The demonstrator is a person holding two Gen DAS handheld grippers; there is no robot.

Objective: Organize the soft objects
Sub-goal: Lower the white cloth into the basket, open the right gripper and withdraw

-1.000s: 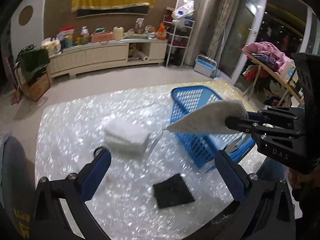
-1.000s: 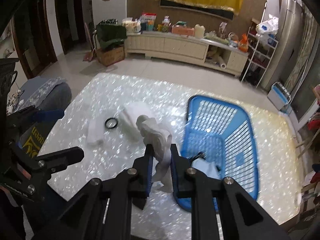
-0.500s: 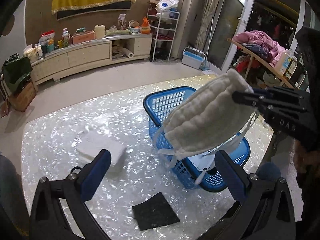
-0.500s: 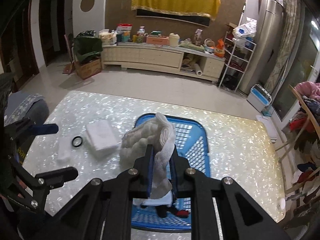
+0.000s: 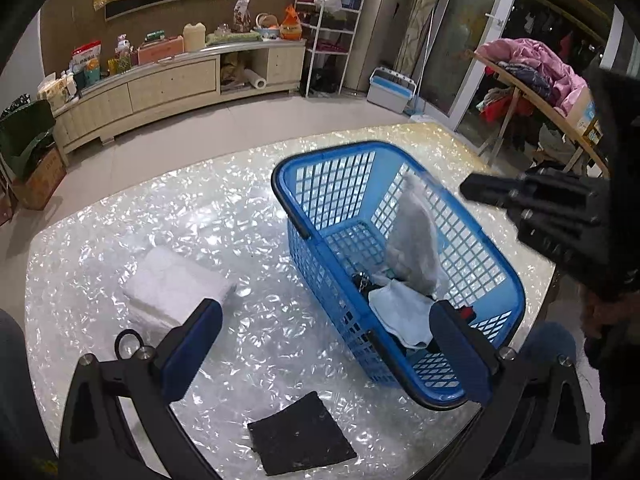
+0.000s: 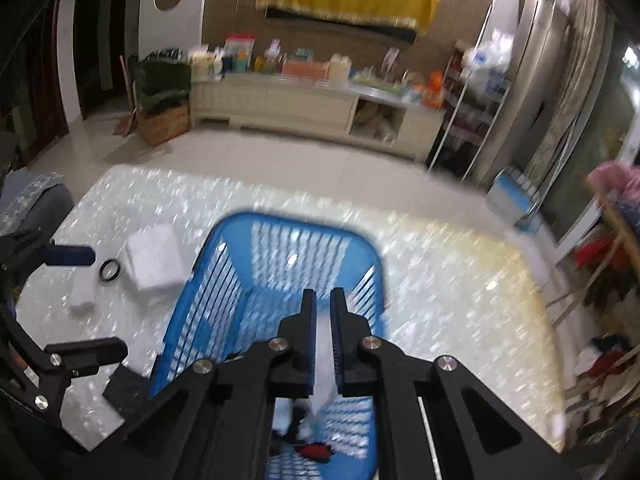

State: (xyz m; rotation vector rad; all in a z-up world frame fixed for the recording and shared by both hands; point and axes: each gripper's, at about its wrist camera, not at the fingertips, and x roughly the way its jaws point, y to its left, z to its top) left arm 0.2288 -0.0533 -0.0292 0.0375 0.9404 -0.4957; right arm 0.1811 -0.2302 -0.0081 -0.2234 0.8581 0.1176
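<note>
1. Your R gripper point(image 6: 323, 304) points steeply down over the blue basket point(image 5: 516, 284), fingers reaching in past the near rim.
2. R jaws are all but closed, only a thin slot between the pads. A strip of white cloth point(image 6: 322, 364) sits in that slot and hangs down into the basket. The view is blurred, but it looks pinched.
3. From the L wrist cam, the R gripper point(image 5: 466, 191) comes in from the right above the basket. The pale cloth point(image 5: 416, 240) trails below its tip, its lower end resting on the stuff already inside.
4. Your L gripper point(image 5: 326, 352) is tilted down over the table point(image 5: 248, 216), just left of the basket. Jaws are spread wide, blue pads point(image 5: 192, 348) well apart, nothing between them.
5. Inside the basket: a light blue cloth point(image 5: 400, 312) at the near end, plus dark and red bits too small to tell.
6. Left on the table: folded white towel point(image 5: 176, 284), black ring point(image 5: 129, 342) just beside it, black square cloth point(image 5: 300, 436) near the front edge, small white folded piece point(image 6: 82, 292) left of the ring.
</note>
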